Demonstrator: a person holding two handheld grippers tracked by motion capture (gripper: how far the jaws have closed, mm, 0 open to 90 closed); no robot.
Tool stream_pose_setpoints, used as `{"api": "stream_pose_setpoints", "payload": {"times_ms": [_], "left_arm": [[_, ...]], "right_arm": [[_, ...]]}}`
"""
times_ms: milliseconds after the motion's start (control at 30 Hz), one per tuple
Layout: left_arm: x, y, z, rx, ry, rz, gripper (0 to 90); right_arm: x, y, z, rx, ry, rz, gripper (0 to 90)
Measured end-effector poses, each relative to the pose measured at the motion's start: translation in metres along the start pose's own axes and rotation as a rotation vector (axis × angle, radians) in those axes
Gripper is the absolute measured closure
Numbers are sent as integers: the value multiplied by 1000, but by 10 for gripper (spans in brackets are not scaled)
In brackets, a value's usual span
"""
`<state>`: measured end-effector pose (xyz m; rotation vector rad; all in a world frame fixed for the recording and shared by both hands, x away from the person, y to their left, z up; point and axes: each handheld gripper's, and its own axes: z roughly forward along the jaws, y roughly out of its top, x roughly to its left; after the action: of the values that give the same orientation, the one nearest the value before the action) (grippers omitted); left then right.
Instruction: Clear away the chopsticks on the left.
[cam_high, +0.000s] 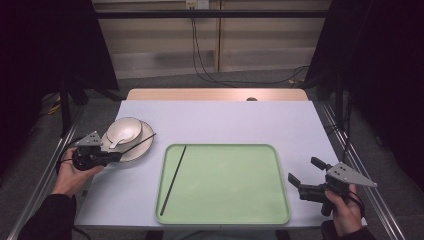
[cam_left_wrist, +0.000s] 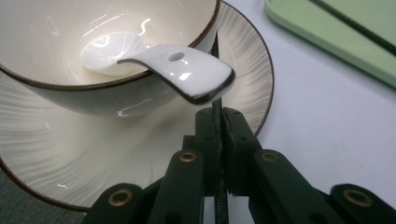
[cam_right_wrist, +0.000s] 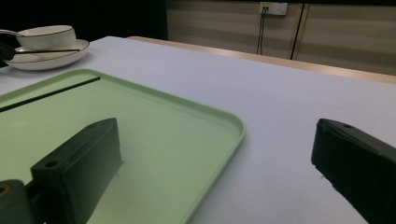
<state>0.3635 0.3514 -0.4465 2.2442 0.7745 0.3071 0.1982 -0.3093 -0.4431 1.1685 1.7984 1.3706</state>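
Note:
A white bowl (cam_high: 124, 130) with a dark rim stands on a white plate (cam_high: 144, 146) at the table's left, and a white ceramic spoon (cam_high: 116, 142) rests in it. A black chopstick (cam_high: 141, 141) lies slanted across the plate, and my left gripper (cam_high: 118, 156) is shut on its near end. In the left gripper view the jaws pinch the chopstick (cam_left_wrist: 215, 46) just under the spoon's handle (cam_left_wrist: 187, 70). A second black chopstick (cam_high: 173, 179) lies in the green tray (cam_high: 225, 220). My right gripper (cam_high: 303, 169) stands open at the tray's right, holding nothing.
The tray takes up the middle front of the light grey table (cam_high: 225, 120). Beyond the table's far wooden edge, cables hang down a wall. In the right gripper view the bowl (cam_right_wrist: 46, 36) and plate (cam_right_wrist: 70, 55) sit far left, past the tray (cam_right_wrist: 229, 122).

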Motion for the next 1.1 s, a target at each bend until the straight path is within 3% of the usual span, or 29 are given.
{"api": "stream_pose_setpoints", "payload": {"times_ms": [167, 433, 467, 667, 833, 1100], "left_arm": [[-3, -4, -7, -28, -13, -50, 862], [-18, -9, -18, -82, 2, -82, 862], [-20, -9, -19, -82, 19, -85, 862], [-40, -4, -24, -118, 24, -105, 861], [-57, 3, -25, -142, 2, -114, 861], [-87, 9, -28, -163, 17, -207, 862]], "right_arm": [[0, 0, 0, -1, 1, -3, 12], [0, 0, 0, -9, 3, -8, 12], [0, 0, 0, -10, 3, -7, 12], [0, 1, 0, -11, 4, -5, 12], [1, 1, 0, -18, 4, -10, 12], [1, 1, -1, -18, 6, -8, 12]]}}
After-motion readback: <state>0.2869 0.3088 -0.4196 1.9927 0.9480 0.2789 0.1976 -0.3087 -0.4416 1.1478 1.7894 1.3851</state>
